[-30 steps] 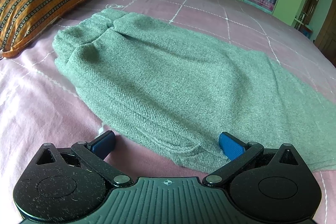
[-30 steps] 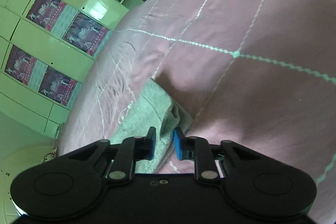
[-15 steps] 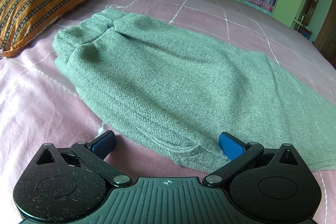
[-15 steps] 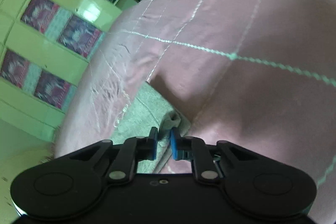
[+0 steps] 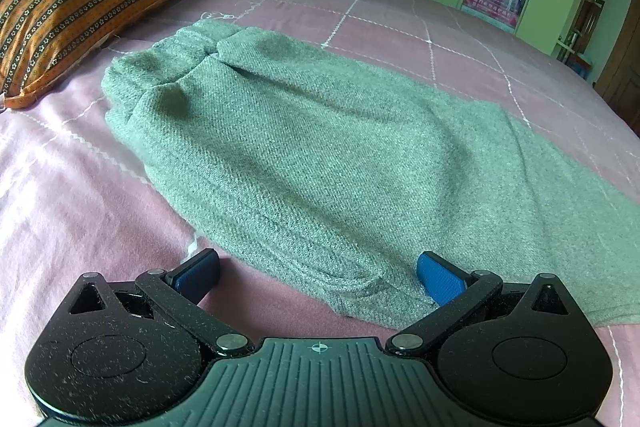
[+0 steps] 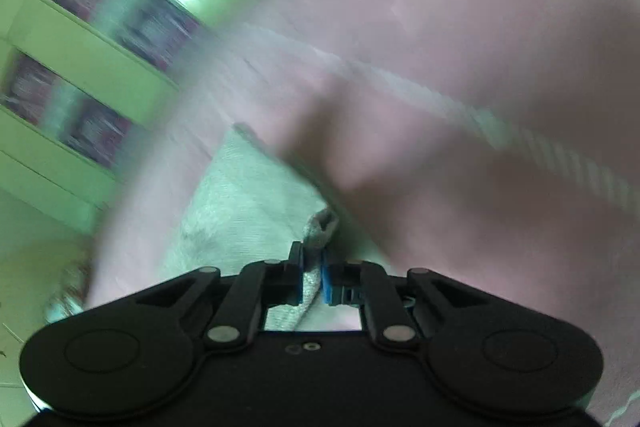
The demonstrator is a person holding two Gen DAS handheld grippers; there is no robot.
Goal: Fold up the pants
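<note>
Our left gripper (image 5: pixel 318 277) gapes wide over the pants (image 5: pixel 320 155) edge at six o'clock; our right gripper (image 6: pixel 311 277) pinches a pants (image 6: pixel 248 203) corner above the blurred bed (image 6: pixel 480 67).

Left gripper (image 5: pixel 318 277): black two-finger unit with blue pads, jaws spread wide, held low and level, nothing between the pads. Right gripper (image 6: pixel 311 279): same build, jaws nearly closed, blue pads pinching a fold of grey knitted pants (image 6: pixel 248 203); view motion-blurred.
</note>
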